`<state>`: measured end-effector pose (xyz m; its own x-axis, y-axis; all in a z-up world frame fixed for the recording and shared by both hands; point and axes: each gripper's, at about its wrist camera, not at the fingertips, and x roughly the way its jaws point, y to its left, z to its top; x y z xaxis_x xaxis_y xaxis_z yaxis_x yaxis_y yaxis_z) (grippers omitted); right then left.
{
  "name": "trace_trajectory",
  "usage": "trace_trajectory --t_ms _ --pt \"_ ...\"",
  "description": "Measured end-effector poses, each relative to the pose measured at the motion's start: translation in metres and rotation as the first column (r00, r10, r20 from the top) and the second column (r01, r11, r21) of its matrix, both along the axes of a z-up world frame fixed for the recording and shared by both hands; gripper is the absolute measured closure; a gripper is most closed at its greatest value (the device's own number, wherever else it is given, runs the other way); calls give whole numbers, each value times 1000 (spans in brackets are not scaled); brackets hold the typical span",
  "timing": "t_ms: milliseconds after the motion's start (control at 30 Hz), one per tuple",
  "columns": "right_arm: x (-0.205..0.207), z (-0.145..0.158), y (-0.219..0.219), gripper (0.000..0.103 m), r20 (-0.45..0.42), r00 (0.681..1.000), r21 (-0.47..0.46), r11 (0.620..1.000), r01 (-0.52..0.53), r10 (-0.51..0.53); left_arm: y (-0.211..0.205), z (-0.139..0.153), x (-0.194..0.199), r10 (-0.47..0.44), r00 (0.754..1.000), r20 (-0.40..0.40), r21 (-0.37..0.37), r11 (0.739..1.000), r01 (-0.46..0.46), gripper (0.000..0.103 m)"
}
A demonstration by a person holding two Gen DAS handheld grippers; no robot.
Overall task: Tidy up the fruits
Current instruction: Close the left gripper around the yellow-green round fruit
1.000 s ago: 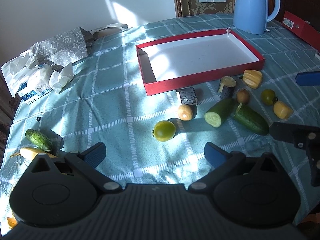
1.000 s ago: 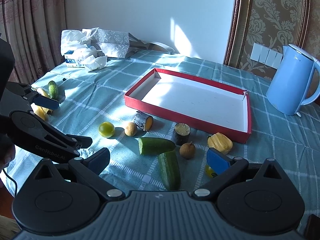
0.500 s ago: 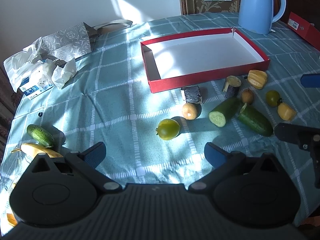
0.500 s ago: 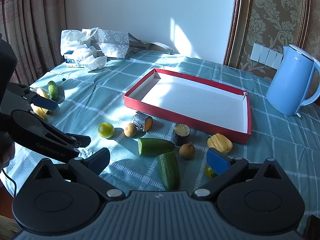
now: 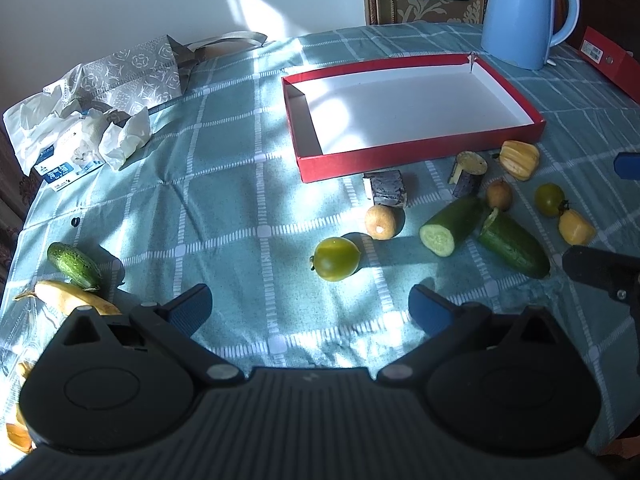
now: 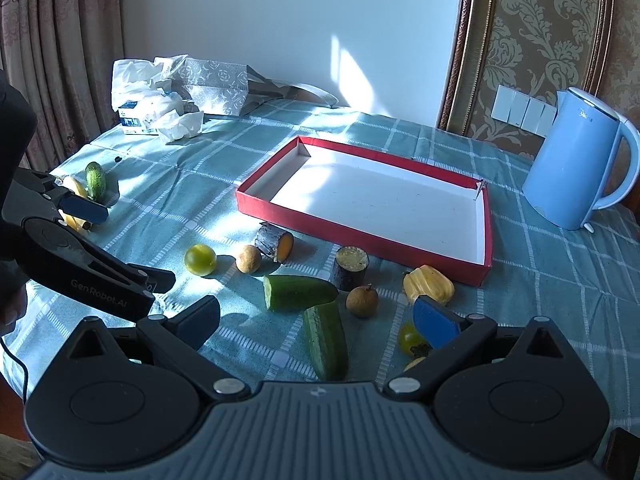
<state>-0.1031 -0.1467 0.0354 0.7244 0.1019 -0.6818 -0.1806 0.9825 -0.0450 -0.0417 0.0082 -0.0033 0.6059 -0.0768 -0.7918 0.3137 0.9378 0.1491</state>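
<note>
Centrally, the red tray (image 5: 412, 152) lies on the checked tablecloth (image 5: 224, 184), with the blue kettle (image 5: 520, 12) at its 1 o'clock. Cucumber halves (image 5: 452, 226), then the green tomato (image 5: 336, 259), lie at the tray's 6 o'clock. Both the left gripper (image 5: 310, 310) and right gripper (image 6: 316, 318) hang spread wide, holding nothing.

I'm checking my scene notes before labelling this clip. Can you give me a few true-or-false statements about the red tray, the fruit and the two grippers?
1. The red tray holds no fruit. True.
2. The left gripper is shut on the green tomato. False: it is open, and the tomato lies on the tablecloth ahead of it.
3. The blue kettle stands inside the tray. False: it stands on the tablecloth beyond the tray's far corner.
4. Two cucumber halves lie between the tray and the right gripper. True.
5. The right gripper is open. True.
</note>
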Motion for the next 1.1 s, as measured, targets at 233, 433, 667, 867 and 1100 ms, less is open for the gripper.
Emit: trace_trajectory --t_ms 233,433,667,867,1100 --pt "-2 -6 -9 0 -26 999 21 999 41 -40 -3 -12 19 7 1000 -19 -22 1000 -8 0" --pt "-3 -9 -14 0 -33 998 1 998 59 -59 -12 -21 31 -85 996 -27 -36 996 84 9" --pt "-2 -14 -23 0 -44 995 -9 996 92 -92 -18 -32 48 -117 991 -66 -48 992 114 11" --pt "-3 -16 -29 0 -49 992 -13 994 113 -114 -20 -36 60 -117 989 -86 -44 993 113 19" --pt "-1 -18 -33 0 -55 990 -13 991 130 -130 -18 -45 72 -114 982 -151 -64 992 105 42"
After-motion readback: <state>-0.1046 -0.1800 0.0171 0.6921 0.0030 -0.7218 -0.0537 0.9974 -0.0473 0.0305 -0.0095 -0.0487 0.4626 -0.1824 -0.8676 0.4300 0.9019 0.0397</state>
